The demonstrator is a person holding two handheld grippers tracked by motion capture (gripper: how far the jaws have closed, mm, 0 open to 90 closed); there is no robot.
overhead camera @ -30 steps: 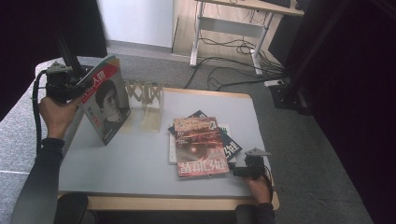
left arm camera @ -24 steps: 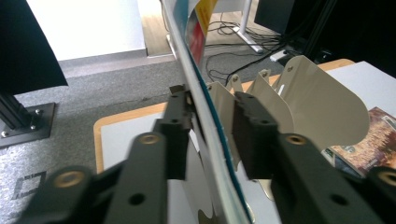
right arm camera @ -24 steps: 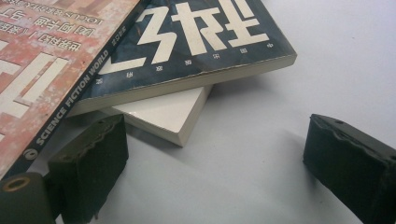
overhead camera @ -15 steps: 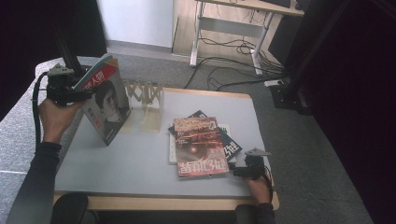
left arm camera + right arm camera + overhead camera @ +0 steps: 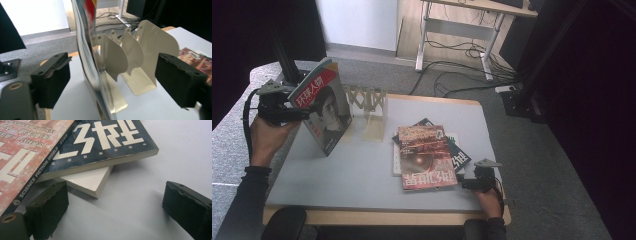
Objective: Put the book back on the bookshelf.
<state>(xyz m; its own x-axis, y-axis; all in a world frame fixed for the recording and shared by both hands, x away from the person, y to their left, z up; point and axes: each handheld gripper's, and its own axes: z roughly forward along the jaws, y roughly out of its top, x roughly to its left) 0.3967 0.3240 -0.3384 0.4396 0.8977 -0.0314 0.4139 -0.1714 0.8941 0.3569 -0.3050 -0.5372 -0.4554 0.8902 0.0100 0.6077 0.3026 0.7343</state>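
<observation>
At the left of the high view, the left gripper (image 5: 307,114) sits at the near edge of an upright magazine (image 5: 324,107) with a red title band and a portrait on its cover. The magazine stands tilted on the grey table (image 5: 362,175), its top leaning toward the upper left of the frame and its lower corner resting on the tabletop. Just to its right stands a cream metal book rack (image 5: 371,107) with several thin dividers.

In the left gripper view, the magazine (image 5: 86,50) runs up the middle of the frame as a thin glossy edge, with the gripper's (image 5: 120,82) two black pads standing well apart on either side of it. Its jaws have just been opening, and neither pad presses on the pages; a clear gap shows on both sides. Behind the magazine, the book rack (image 5: 140,50) fills the centre and right of that frame.

At the lower right of the high view, the right gripper (image 5: 469,184) rests low on the table just beside a stack of magazines (image 5: 424,155) lying flat near the middle. In the right gripper view, its (image 5: 115,210) jaws stand wide with only bare tabletop between them. The stack (image 5: 75,150) lies in the upper left of that frame, its lowest white book's corner close to the left pad (image 5: 50,207).
</observation>
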